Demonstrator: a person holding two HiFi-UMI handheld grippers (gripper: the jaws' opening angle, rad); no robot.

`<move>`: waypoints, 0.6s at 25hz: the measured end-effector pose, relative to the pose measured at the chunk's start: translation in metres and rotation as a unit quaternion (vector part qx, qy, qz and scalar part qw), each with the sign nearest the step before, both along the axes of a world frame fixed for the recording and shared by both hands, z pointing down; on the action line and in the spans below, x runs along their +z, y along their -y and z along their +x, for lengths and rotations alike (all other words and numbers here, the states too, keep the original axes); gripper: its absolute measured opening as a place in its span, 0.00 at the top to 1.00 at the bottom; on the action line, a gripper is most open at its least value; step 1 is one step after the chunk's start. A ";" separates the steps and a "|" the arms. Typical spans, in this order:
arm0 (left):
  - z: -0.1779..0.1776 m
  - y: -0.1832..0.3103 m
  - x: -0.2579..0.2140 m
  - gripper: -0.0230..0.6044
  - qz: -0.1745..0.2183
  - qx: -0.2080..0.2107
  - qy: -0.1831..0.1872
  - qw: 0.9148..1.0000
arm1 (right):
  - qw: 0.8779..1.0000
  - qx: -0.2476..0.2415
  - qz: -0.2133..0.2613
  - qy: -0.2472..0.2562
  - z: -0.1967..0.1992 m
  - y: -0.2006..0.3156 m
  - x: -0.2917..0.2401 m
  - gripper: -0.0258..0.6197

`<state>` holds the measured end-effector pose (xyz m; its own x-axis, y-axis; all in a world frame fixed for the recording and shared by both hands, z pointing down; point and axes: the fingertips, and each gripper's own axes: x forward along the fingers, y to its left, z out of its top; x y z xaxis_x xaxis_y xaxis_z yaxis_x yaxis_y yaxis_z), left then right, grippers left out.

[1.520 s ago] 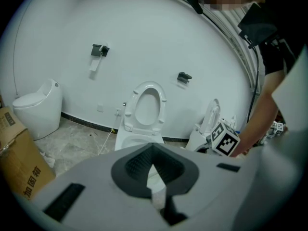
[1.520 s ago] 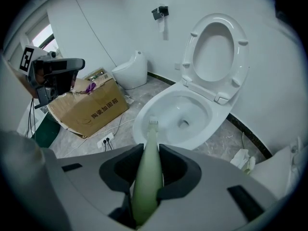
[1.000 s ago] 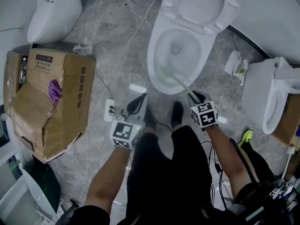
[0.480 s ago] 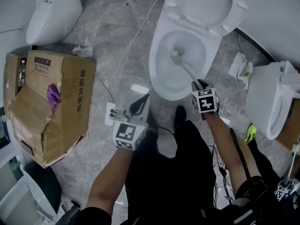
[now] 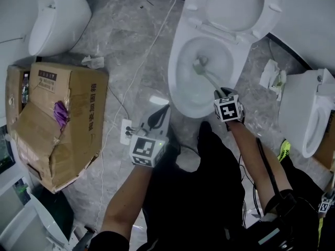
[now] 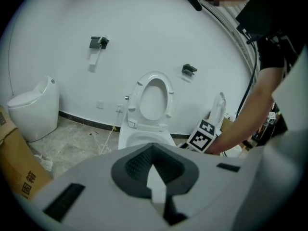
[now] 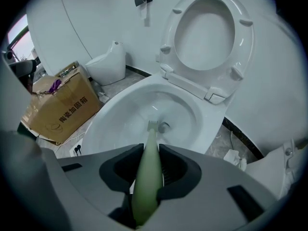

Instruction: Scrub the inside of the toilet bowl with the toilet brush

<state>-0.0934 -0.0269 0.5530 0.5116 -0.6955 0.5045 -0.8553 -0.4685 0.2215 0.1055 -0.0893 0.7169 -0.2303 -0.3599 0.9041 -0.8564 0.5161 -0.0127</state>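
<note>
The white toilet bowl stands open with its seat and lid raised. My right gripper hangs over the bowl's near right rim, shut on the pale green handle of the toilet brush. The brush head is down inside the bowl, close to the drain hole. In the right gripper view the handle runs out between the jaws of that gripper into the bowl. My left gripper is held low in front of the bowl's left side, shut and holding nothing.
A large cardboard box sits on the floor at left, with another white toilet behind it. A third toilet stands at right, beside crumpled paper. A power strip with a white cable lies near the left gripper.
The brush head has moved from the bowl's near left side up to the far part by the drain, and my right gripper has gone forward with it. The left gripper has hardly moved.
</note>
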 end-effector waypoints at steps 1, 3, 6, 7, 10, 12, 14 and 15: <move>0.001 0.001 0.001 0.96 0.000 0.000 0.000 1.000 | 1.000 0.000 -0.004 0.002 -0.002 0.000 0.000 0.80; 0.003 0.004 0.003 0.96 0.002 0.001 0.004 1.000 | 1.000 -0.003 -0.004 0.004 -0.006 0.007 0.001 0.80; 0.005 0.005 0.004 0.96 -0.001 0.010 0.006 1.000 | 1.000 -0.006 0.009 0.004 -0.009 0.016 0.005 0.80; 0.005 0.004 0.003 0.96 -0.002 0.010 0.005 1.000 | 1.000 -0.005 0.009 0.004 -0.011 0.018 0.006 0.80; 0.007 0.005 0.002 0.96 0.001 0.009 0.001 1.000 | 1.000 0.006 0.007 0.007 -0.013 0.026 0.002 0.80; 0.008 0.005 0.003 0.96 0.002 0.010 0.000 1.000 | 1.000 0.007 0.012 0.006 -0.012 0.033 0.001 0.80; 0.007 0.004 0.005 0.96 0.001 0.008 0.001 1.000 | 1.000 0.005 0.017 0.003 -0.011 0.039 0.002 0.80; 0.007 0.003 0.006 0.96 0.001 0.008 0.002 1.000 | 1.000 0.005 0.020 0.001 -0.010 0.042 0.002 0.80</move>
